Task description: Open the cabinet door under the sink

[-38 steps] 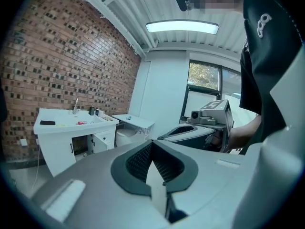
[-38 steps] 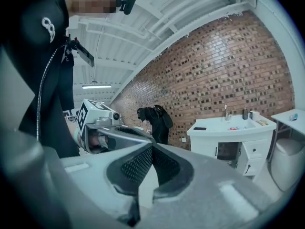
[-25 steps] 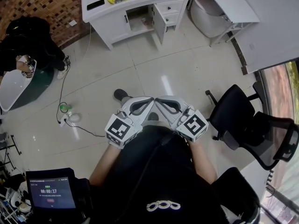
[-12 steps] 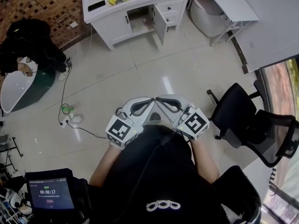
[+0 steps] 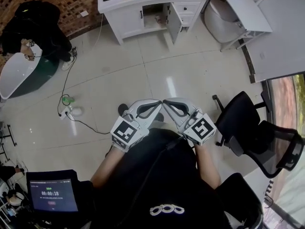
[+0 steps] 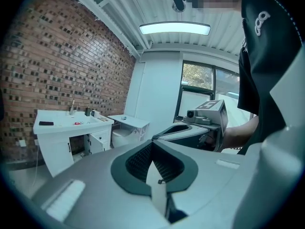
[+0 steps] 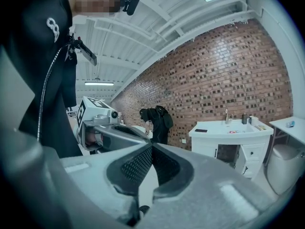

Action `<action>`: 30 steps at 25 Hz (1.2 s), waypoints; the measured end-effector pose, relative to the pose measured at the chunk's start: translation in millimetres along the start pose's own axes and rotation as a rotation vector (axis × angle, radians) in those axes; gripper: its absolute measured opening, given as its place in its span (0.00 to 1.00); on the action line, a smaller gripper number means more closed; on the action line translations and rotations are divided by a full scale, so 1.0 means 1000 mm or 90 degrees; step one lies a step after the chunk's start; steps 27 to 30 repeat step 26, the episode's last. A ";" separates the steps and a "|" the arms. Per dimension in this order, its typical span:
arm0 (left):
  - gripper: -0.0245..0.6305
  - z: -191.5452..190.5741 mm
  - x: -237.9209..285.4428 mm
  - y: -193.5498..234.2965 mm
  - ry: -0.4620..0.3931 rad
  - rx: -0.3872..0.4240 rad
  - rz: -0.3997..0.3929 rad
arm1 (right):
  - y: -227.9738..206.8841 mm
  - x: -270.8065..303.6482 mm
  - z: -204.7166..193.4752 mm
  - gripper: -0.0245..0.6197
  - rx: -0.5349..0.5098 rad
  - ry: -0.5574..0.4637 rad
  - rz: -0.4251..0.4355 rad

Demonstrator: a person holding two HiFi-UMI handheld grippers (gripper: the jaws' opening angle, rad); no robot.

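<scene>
White sink cabinet [image 5: 128,22] far across floor: one door [image 5: 173,25] open, interior dark, unclear. Two grippers near body: left gripper [image 5: 157,103], right gripper [image 5: 167,103], fingers closed, empty.

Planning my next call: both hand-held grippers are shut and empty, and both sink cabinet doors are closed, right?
Not quite: the head view shows the sink cabinet's right door standing open; only the left door is closed. The left hand-held gripper and right hand-held gripper are indeed shut and empty.
</scene>
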State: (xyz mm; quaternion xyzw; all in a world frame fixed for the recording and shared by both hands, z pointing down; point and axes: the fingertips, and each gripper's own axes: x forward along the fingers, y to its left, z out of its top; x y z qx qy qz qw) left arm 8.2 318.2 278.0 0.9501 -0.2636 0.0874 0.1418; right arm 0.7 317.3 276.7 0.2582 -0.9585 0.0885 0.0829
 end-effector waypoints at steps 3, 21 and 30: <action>0.06 -0.010 -0.003 -0.007 -0.003 -0.002 0.007 | 0.006 -0.004 -0.005 0.02 -0.003 0.001 0.006; 0.06 -0.008 -0.001 -0.005 -0.011 -0.010 0.013 | 0.004 -0.003 -0.004 0.02 -0.007 0.011 0.014; 0.06 -0.008 -0.001 -0.005 -0.008 -0.011 0.015 | 0.004 -0.003 -0.005 0.02 -0.005 0.013 0.014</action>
